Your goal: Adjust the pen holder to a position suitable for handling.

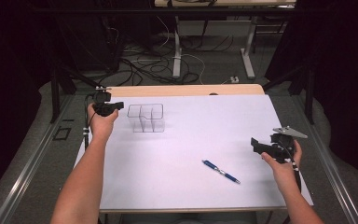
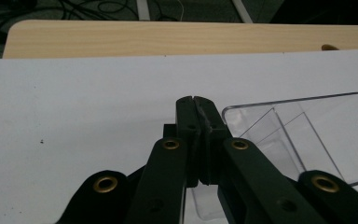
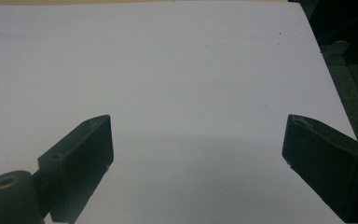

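Note:
A clear plastic organizer (image 1: 145, 118) with several compartments stands on the white sheet (image 1: 205, 126) at the far left. My left gripper (image 1: 119, 106) sits just left of it, level and pointing at it. In the left gripper view its jaws (image 2: 196, 100) are pressed together with nothing visible between them, and the organizer (image 2: 317, 130) lies just to their right. A blue pen (image 1: 221, 171) lies on the sheet toward the front right. My right gripper (image 1: 256, 144) hovers to the right of the pen. Its jaws (image 3: 198, 140) stand wide open over bare sheet.
The sheet covers a wooden table whose bare strip (image 1: 186, 90) shows at the far edge (image 2: 168, 39). Beyond it are cables and desk legs (image 1: 177, 56) on the floor. Dark frame rails (image 1: 335, 163) run along both sides of the table.

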### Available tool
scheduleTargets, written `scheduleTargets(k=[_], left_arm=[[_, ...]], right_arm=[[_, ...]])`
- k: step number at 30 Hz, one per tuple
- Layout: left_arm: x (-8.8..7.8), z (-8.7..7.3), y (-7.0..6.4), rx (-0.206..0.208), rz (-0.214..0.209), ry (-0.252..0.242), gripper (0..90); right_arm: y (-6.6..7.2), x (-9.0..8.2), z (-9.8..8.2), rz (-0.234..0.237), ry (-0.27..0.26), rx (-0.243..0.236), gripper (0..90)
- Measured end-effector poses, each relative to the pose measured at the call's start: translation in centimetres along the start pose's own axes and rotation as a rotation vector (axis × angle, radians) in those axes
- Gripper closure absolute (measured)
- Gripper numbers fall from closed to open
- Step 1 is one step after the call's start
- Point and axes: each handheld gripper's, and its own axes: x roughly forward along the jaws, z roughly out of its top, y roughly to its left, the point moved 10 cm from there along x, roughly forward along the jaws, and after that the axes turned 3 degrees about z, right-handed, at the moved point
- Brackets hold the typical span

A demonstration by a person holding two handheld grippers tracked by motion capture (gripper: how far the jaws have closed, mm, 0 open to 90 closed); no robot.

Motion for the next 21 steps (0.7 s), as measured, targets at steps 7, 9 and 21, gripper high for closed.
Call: scheduleTargets(k=[7,9,21], left_arm=[[2.0,-1.1,-0.3,0.014,-0.018,0.041,90.0],[2.5,-1.5,-0.4,0.027,-0.021,0.052,90.0],[3.4,-2.8,-0.5,-0.009,-0.082,0.055,90.0]], right_arm=[[0.2,0.1,-0.1,0.004,0.005,0.003,9.9],[0.1,0.1,-0.1,0.0,0.004,0.005,10.2],[0.2,0.3,-0.3,0.011,0.013,0.008,12.3]])
